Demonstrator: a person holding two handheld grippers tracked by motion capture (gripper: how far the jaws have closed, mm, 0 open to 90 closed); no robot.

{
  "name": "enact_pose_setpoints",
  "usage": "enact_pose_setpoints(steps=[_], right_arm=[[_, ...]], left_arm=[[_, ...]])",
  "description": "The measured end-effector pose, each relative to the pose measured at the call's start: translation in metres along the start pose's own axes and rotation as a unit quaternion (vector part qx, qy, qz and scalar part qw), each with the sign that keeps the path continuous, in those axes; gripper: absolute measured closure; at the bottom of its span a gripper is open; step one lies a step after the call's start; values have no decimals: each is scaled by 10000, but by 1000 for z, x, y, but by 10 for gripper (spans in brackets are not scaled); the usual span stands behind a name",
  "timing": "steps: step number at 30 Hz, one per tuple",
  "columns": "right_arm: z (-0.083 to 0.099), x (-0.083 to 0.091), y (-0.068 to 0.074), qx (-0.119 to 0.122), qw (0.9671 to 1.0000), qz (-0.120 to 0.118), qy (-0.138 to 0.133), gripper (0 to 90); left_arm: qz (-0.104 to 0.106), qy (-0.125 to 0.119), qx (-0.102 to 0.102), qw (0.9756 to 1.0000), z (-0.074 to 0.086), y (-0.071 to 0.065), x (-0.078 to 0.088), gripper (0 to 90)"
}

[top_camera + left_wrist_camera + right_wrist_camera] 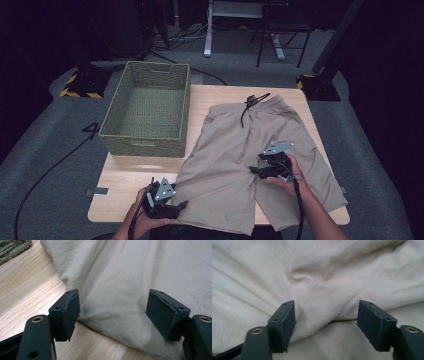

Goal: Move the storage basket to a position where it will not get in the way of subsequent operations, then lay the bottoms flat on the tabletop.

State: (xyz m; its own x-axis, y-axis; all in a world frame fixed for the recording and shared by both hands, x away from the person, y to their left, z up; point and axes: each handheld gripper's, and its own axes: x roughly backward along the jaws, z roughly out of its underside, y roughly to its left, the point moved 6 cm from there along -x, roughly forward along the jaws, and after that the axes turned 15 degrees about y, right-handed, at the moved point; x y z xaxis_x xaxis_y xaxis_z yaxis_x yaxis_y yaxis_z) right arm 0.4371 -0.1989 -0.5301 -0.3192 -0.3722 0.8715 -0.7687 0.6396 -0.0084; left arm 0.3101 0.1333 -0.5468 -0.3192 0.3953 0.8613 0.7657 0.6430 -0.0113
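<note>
A pair of beige shorts [235,145] lies flat on the wooden table [130,175], waistband at the far side with a black drawstring [250,105]. My left gripper [182,205] rests low at the outer edge of the shorts' left leg, near the table's front. In the left gripper view it [113,312] is open, and the edge of the shorts [120,277] lies between the jaws with the pads apart from it. My right gripper [255,170] hovers over the crotch, where the legs meet. It [325,320] is open above a wrinkled seam of the shorts [312,280].
A green woven basket [145,135] with nothing in it stands at the table's back left, its corner [12,247] showing in the left gripper view. Bare wood [25,285] lies left of the shorts. Cables, stands and chair legs sit on the grey floor beyond the table.
</note>
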Motion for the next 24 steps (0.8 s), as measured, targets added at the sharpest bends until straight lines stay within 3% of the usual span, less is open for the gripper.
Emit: enact_pose_setpoints(steps=[4,5,9,10,11,15,17,20,22,24], right_arm=[[-3,19,-6,-84,9985,-114,-529,340],[-2,25,-12,-124,9980,84,-616,341],[3,37,-28,-453,9958,196,-773,340],[5,40,-36,-653,9942,311,-799,340],[9,40,-44,-777,9931,490,-733,338],[22,30,-64,-880,9901,1037,-351,336],[29,21,-71,-1014,9900,968,-146,335],[33,15,-75,-992,9898,1025,-4,333],[32,14,-75,-1018,9903,941,-42,333],[30,16,-73,-997,9905,936,-115,335]], left_arm=[[0,17,35,10000,-1,1,0,271],[-4,22,31,10000,-1,1,0,270],[-2,21,29,10000,-1,1,0,268],[-3,20,30,10000,-1,1,0,269],[-2,21,30,10000,-1,1,0,268],[-28,25,40,10000,-1,2,0,265],[-34,29,69,10000,-1,2,-1,256],[-30,42,78,10000,-1,2,-1,254],[-61,55,71,9999,-2,3,-1,242],[-109,101,193,9997,-3,2,1,216]])
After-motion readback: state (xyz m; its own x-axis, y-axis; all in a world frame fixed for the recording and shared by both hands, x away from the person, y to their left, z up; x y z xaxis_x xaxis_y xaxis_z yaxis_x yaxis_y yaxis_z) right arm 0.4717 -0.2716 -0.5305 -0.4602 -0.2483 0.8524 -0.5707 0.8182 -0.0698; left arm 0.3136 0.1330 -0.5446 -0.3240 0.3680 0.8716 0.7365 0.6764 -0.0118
